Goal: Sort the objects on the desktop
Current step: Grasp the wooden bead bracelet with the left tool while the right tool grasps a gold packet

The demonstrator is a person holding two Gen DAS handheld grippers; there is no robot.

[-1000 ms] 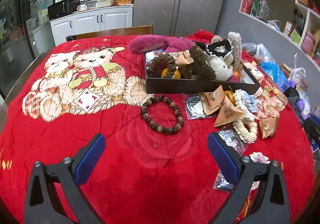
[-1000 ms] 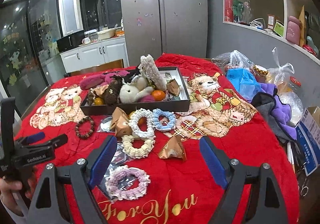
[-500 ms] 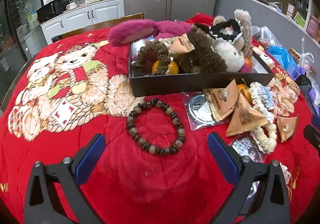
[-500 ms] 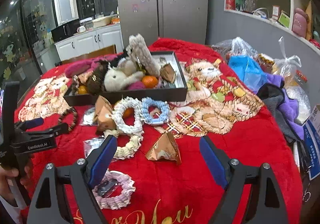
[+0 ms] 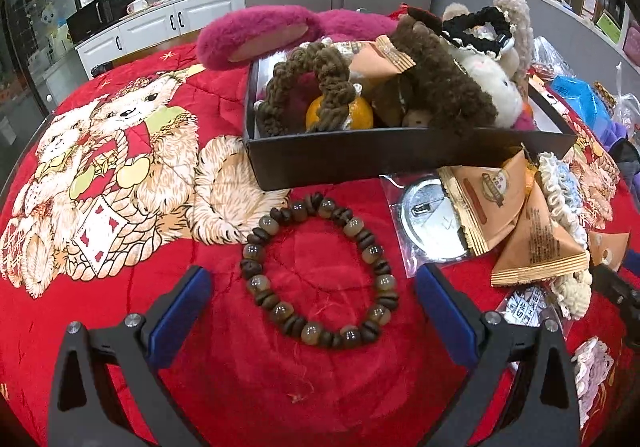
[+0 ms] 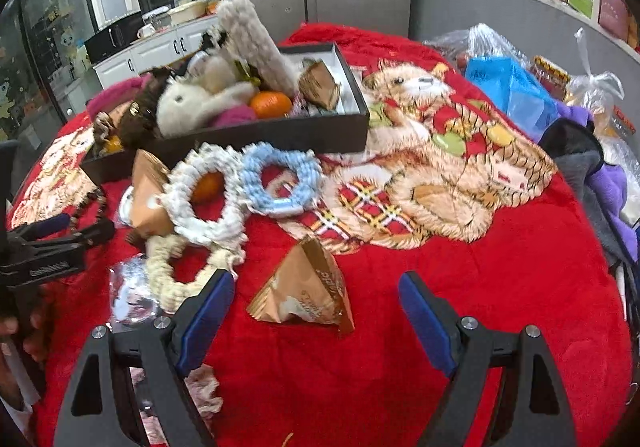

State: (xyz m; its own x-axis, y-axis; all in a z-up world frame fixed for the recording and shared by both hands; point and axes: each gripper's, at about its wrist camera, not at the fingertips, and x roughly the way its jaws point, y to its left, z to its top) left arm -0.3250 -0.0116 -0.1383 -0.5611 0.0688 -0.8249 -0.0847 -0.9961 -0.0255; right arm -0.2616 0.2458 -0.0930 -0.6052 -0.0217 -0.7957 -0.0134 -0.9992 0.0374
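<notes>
A brown bead bracelet lies on the red blanket, between and just ahead of my open left gripper. Behind it stands a black box with plush toys, an orange and snack packets. In the right wrist view my right gripper is open and hangs over a brown triangular snack packet, not touching it. White, blue and cream knitted rings lie to the packet's left. The left gripper shows at that view's left edge, near the bracelet.
A round badge in a clear bag and more brown packets lie right of the bracelet. Bags and purple cloth crowd the table's right edge. A pink scrunchie lies under the right gripper's left finger. A fridge and cabinets stand behind.
Both grippers have come down and forward toward the table. The bracelet now sits between the left fingers, and the triangular packet between the right fingers. Both stay open.
</notes>
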